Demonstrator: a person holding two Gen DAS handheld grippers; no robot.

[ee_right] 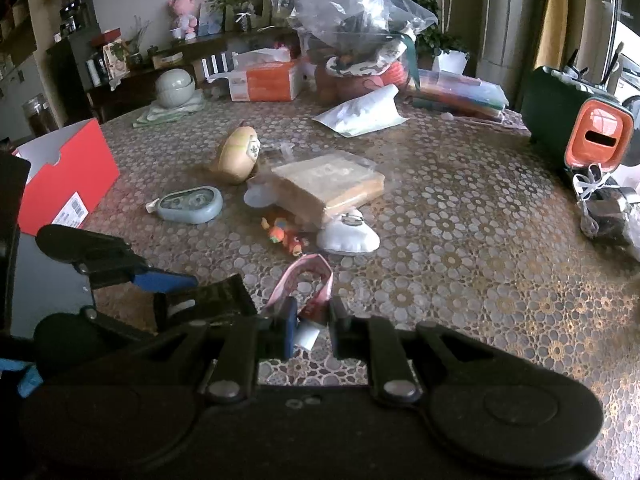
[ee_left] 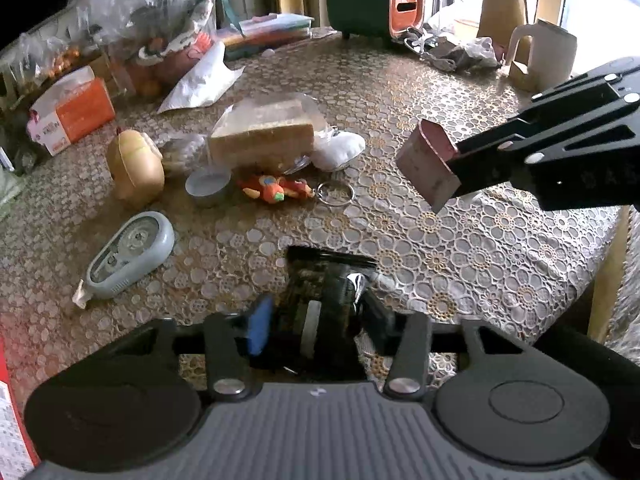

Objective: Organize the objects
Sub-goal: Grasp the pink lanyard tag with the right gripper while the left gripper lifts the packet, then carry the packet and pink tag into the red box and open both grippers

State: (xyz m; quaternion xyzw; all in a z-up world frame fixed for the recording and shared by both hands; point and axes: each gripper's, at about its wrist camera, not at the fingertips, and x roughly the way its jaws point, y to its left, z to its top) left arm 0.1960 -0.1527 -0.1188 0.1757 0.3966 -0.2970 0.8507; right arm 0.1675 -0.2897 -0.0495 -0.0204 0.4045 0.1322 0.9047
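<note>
**Dark packet between the left jaws, pink packet pinched in the right**

The left gripper (ee_left: 316, 320) hangs low over the bench (ee_left: 460, 248), its jaws partly apart with a dark foil packet (ee_left: 324, 280) lying between them. The blue pad (ee_left: 260, 324) sits at the packet's left edge and the black finger (ee_left: 378, 316) at its right edge; whether either one presses on the packet cannot be told from this view. The packet's far end reaches forward past the fingertips, over the lace-patterned cover.

The right gripper (ee_right: 310, 320) has its jaws drawn close together on a small pink packet (ee_right: 308, 280). The packet's lower end is caught between the pads, and the rest stands up and forward as an open loop. In the left wrist view the same pink packet (ee_left: 428, 160) sticks out of the right gripper (ee_left: 456, 174), clear above the bench.

Ahead of both grippers, near the middle of the bench, lie a bagged loaf of bread (ee_left: 264, 136), a white cushion-like keyring charm (ee_left: 338, 150) just beside it, a small orange toy (ee_left: 276, 190), a tealight (ee_left: 208, 186), a tan egg-shaped figure (ee_left: 134, 168) and a pale blue tape dispenser (ee_left: 130, 256). A red box (ee_right: 60, 184) stands at the left edge in the right wrist view.
</note>
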